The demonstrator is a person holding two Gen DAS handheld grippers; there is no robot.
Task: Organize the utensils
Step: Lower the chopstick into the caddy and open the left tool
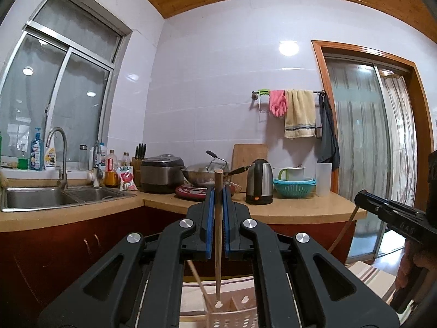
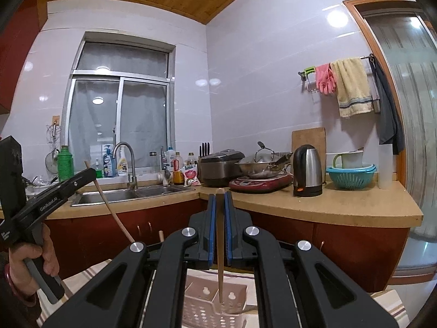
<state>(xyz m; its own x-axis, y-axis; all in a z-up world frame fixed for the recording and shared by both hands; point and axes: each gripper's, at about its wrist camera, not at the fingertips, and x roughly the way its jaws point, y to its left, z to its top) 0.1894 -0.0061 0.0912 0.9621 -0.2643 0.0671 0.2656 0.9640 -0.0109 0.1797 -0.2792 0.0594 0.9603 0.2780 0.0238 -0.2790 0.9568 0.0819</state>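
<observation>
Pinching chopsticks: left gripper, right gripper | holder below | kettle behind

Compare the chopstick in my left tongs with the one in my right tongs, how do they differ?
The left chopstick pokes well above the left tongs, showing its blunt end; the right chopstick ends about level with the tips of the right tongs. The right one looks darker, though that may be lighting. Both are wooden, clamped upright, tips down at the white holder.
</observation>
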